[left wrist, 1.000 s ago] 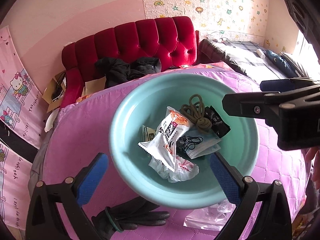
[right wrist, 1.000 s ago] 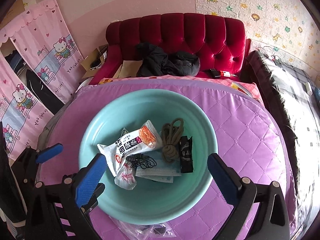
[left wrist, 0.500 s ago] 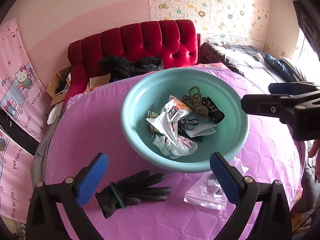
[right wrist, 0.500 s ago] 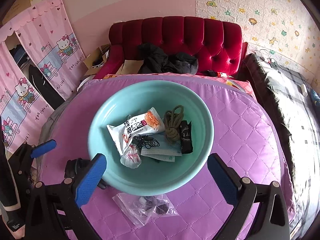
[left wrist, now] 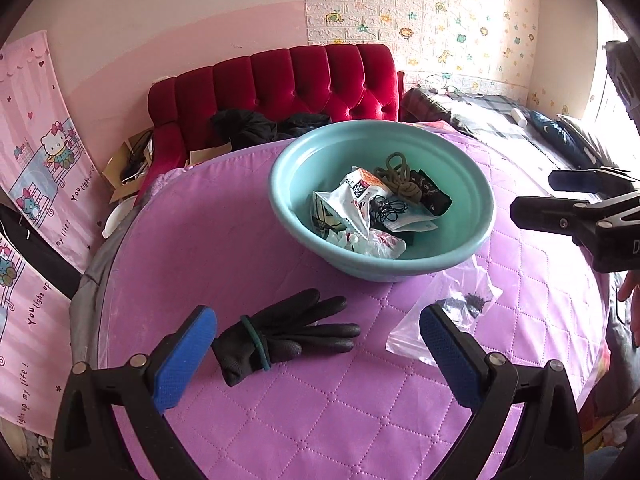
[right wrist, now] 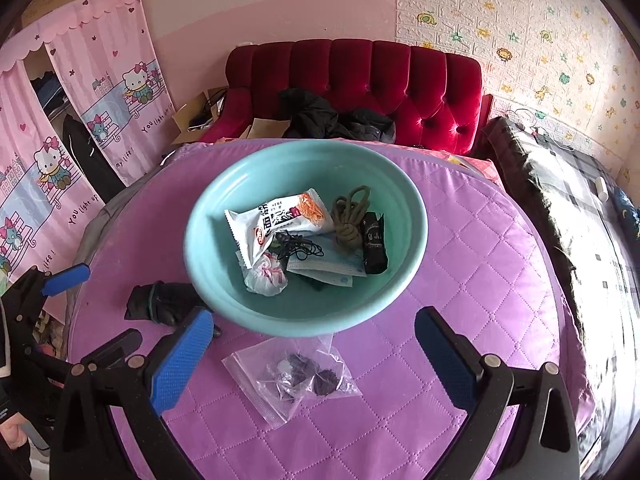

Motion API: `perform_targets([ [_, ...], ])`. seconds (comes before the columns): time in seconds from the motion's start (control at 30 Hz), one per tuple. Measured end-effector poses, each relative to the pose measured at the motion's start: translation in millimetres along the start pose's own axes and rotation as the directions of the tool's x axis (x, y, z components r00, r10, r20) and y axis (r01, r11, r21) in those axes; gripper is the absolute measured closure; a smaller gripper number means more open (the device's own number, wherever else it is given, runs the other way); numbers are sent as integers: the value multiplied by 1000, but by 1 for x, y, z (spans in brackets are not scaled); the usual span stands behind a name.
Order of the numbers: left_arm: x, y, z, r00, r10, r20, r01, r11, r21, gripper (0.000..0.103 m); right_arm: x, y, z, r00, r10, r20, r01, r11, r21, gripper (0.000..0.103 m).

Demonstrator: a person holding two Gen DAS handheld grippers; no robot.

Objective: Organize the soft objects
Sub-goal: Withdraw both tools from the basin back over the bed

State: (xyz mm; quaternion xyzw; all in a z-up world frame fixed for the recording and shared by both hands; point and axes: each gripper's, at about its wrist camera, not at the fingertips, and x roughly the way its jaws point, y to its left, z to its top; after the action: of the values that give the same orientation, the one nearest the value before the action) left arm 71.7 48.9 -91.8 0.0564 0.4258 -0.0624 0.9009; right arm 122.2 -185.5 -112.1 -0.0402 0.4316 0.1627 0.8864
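Here, a teal basin (right wrist: 306,300) sits toward the far middle of a round table under a quilted purple cover (right wrist: 460,280), holding a white snack packet (right wrist: 280,220), a knotted olive cord (right wrist: 352,216), a black sachet (right wrist: 375,244), a pale blue face mask (right wrist: 328,270), a tangle of thin black cord (right wrist: 298,248) and a crumpled white-and-red plastic bag (right wrist: 266,276). Just in front of the basin lie a black glove (left wrist: 280,334), flat on the cover, and a clear zip bag (right wrist: 294,378) with dark pieces inside. The left gripper (left wrist: 318,356) hangs above the glove and the right gripper (right wrist: 314,360) above the zip bag, both with blue-padded fingers spread wide and holding nothing. Behind the table stands a red tufted sofa (right wrist: 360,76) with dark clothing (right wrist: 332,118) heaped on it, against a pink wall; cartoon-cat curtains (right wrist: 80,120) hang at the left, and a bed (right wrist: 560,200) with a dark checked cover runs along the right under animal-print wallpaper.
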Motion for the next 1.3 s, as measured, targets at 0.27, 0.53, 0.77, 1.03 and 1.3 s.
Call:
perform_targets([
  [0.27, 3, 6, -35, 1000, -6, -28, 6, 1000, -1, 0, 1, 6, -36, 1000, -2, 8, 2, 1000, -11, 0],
  [0.53, 10, 8, -62, 999, -4, -40, 3, 1000, -10, 0, 6, 11, -70, 999, -12, 29, 13, 1000, -25, 0],
  [0.77, 19, 10, -77, 997, -8, -72, 6, 1000, -17, 0, 21, 12, -89, 1000, -18, 2, 18, 999, -29, 0],
  [1.03, 27, 19, -81, 996, -8, -84, 5, 999, -44, 0, 39, 9, -91, 999, -17, -30, 17, 1000, -26, 0],
  [1.3, 38, 25, -89, 993, -16, -119, 9, 998, -65, 0, 68, 10, -85, 997, -17, -69, 14, 999, -38, 0],
])
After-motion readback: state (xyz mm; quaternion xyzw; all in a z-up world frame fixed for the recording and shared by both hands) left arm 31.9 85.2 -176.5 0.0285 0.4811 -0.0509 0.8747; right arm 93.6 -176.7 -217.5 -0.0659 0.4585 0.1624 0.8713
